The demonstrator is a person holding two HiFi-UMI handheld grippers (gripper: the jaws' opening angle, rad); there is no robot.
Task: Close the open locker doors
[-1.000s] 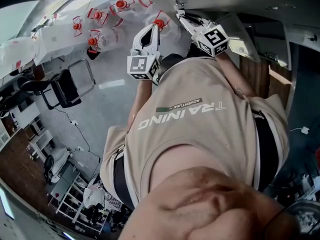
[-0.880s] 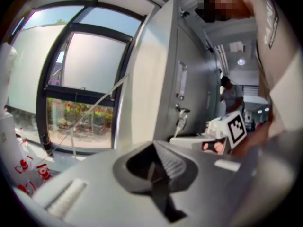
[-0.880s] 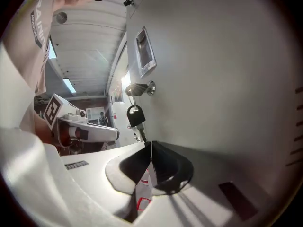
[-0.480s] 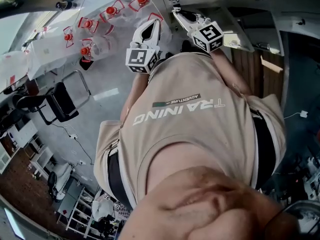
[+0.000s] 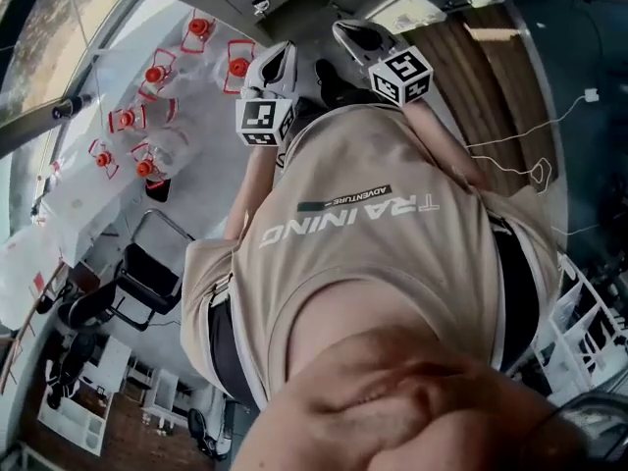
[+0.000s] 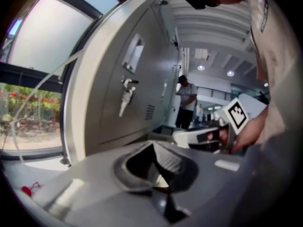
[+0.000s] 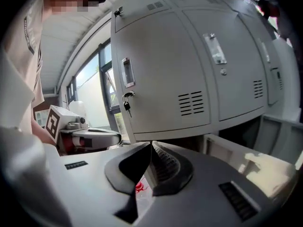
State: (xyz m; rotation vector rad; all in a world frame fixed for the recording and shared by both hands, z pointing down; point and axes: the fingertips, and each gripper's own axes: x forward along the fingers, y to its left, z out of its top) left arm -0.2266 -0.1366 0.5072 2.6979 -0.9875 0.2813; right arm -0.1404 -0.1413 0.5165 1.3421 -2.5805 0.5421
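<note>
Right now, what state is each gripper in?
Left gripper: closed, holding nothing.
Right gripper: closed, holding nothing.

- Locker doors [image 7: 161, 79]: I read plain light grey, with darker slotted vents.
- Left gripper [image 6: 152, 144]: grey body with black ribbed pads [image 6: 166, 161]. The right gripper [image 7: 151, 144] has the same colours.
- Left marker cube [image 5: 260, 121] and right marker cube [image 5: 402, 75]: black squares on white.
- Shirt [image 5: 392, 263]: beige, with white lettering and a dark stripe.
- Bottles [image 5: 154, 75]: clear, with red caps.
- Chair [image 5: 147, 273]: black.
</note>
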